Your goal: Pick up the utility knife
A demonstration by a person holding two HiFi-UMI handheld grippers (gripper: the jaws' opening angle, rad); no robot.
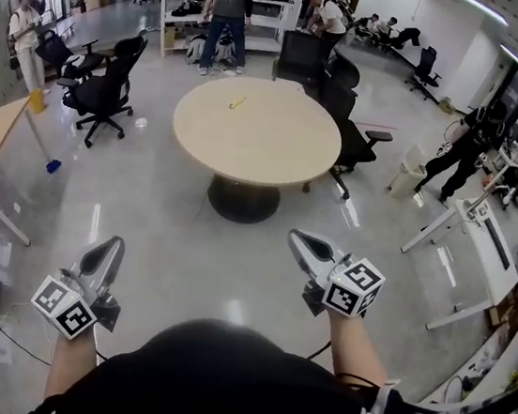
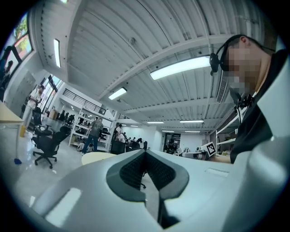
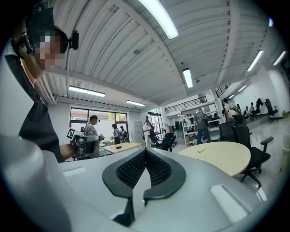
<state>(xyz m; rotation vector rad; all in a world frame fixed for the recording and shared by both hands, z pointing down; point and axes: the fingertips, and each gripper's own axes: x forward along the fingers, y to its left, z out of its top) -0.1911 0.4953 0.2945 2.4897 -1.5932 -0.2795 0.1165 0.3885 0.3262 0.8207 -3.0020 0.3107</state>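
Both closed, left tool (image 1: 113, 246) and right tool (image 1: 299, 242) hover short of the knife (image 1: 238, 103).

Left hand-held gripper (image 1: 114, 245), right hand-held gripper (image 1: 298, 241): closed

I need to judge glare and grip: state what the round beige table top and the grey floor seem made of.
Round beige table top: probably wood-look laminate, matte; even pale colour, hardly any glare.
Grey floor: likely polished concrete or a sealed coating, glossy; it mirrors light as bright streaks.
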